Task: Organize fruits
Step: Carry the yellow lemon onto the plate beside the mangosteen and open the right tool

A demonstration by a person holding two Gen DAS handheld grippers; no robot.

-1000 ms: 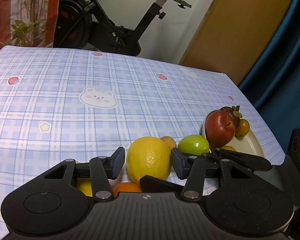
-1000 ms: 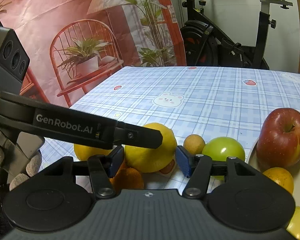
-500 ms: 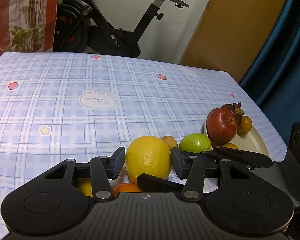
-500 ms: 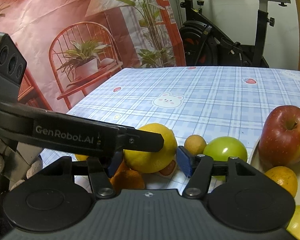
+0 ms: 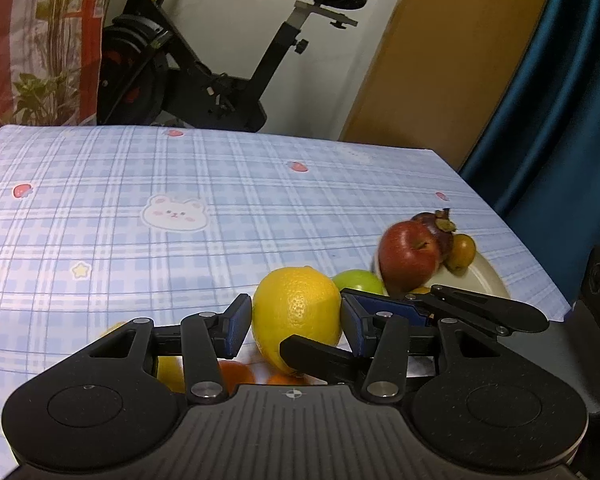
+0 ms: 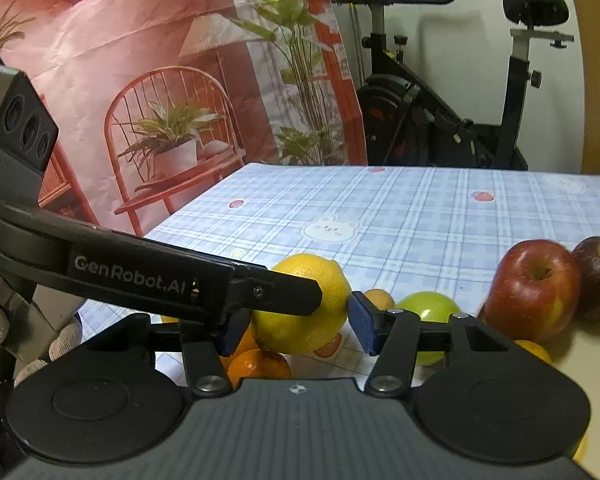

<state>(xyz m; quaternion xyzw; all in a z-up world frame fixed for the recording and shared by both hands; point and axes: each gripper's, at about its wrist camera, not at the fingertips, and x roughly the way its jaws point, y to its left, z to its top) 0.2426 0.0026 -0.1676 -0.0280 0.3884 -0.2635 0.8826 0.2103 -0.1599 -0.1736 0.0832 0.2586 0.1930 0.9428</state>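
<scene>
2 tools meeting at 1 lemon [image 5: 296, 312] low over the checked worktop [image 5: 220, 200]. Left tool [image 5: 294, 322] clamped on lemon, both blue pads against its sides. Right tool [image 6: 296, 322] closing around same lemon, left pad hidden behind left tool's finger, right pad just at the peel; contact unclear. Green apple [image 6: 430, 308] beside. Red apple [image 5: 410, 256] on plate [image 5: 484, 280] at right. Oranges [image 6: 260, 364] underneath.

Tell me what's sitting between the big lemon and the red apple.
A green apple sits between the lemon and the red apple, with a small tan fruit behind it nearer the lemon. The right wrist view shows both best.
</scene>
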